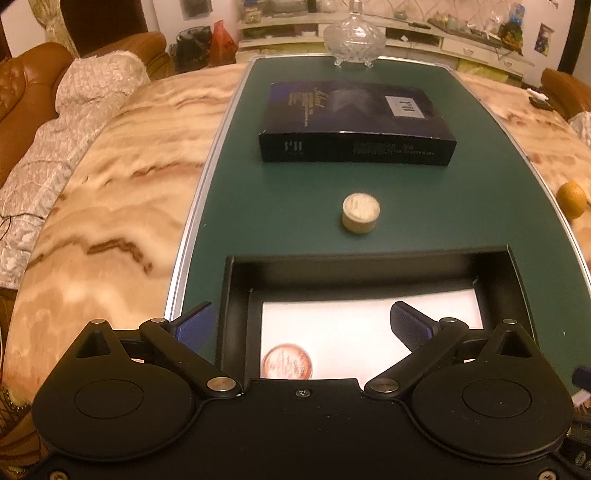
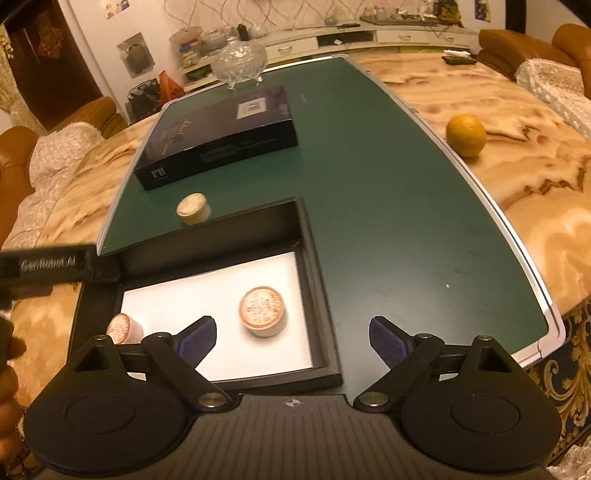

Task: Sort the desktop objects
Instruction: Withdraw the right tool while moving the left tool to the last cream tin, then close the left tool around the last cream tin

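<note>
The black tray [image 2: 321, 295] is sitting on the green mat [image 2: 388, 221] that is covering the middle of the marble worktop [image 2: 517, 184], and all positions below are being given relative to this tray. Two round tins are resting on the tray's white liner: one tin [image 2: 263, 312] is lying near the liner's centre, and a second tin [image 2: 122, 328] is lying at the liner's left edge, partly hidden by the right tool's linkage. A third, paler tin [image 1: 361, 213] is standing on the mat just beyond the tray's far wall, apart from it. Farther beyond, a dark box [image 1: 356, 122] is lying flat on the mat, and a glass dish [image 1: 354, 35] is standing at the mat's far end. An orange [image 2: 465, 134] is resting on the worktop, well to the right of the tray and just off the mat's edge. The left tongs [image 1: 303, 325] are hanging over the tray's near left portion with fingers spread wide and gripping nothing. The right tongs [image 2: 291, 338] are hanging over the tray's near right corner, likewise spread wide and holding nothing. The body of the left tool [image 2: 48, 264] is showing over the tray's left wall in the right wrist view.
</note>
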The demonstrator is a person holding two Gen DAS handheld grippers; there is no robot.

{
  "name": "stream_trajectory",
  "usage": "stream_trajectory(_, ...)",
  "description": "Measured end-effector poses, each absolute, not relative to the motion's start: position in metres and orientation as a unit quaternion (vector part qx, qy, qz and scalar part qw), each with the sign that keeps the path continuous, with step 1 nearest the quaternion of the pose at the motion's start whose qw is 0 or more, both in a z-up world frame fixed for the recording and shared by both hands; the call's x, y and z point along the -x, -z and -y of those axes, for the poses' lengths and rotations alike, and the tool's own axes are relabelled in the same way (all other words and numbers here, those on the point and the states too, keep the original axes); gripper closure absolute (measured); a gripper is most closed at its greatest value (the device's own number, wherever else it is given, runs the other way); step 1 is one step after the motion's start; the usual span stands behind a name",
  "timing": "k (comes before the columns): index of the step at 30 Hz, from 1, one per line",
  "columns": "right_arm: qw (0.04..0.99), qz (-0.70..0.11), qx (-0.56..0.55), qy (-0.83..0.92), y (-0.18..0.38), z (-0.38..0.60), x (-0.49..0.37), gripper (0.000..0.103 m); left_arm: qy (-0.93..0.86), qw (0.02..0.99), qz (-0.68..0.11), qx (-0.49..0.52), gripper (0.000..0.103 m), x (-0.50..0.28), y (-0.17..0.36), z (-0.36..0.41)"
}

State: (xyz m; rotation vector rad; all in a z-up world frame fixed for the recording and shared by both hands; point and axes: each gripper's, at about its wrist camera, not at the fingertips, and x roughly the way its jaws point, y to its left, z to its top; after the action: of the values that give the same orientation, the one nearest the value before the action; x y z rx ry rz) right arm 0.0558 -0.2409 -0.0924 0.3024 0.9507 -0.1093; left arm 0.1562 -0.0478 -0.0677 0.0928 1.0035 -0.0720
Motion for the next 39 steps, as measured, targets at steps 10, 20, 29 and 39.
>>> stream_trajectory(10,0.873,-0.457,-0.162,0.041,0.097,0.253,-0.053,0.010,0.025,0.877,-0.477,-0.041,0.000,-0.205,0.085,0.071)
stream_trajectory(20,0.872,-0.455,-0.174,0.037,0.099,0.258,-0.058,0.010,0.025,0.874,-0.483,-0.043,0.000,-0.246,0.113,0.083)
stream_trajectory(29,0.865,-0.467,-0.181,0.029,0.108,0.256,-0.065,0.010,0.025,0.868,-0.493,-0.040,0.001,-0.271,0.136,0.090)
stream_trajectory(39,0.863,-0.468,-0.185,0.030,0.111,0.258,-0.068,0.010,0.029,0.867,-0.497,-0.036,0.007,-0.281,0.148,0.094)
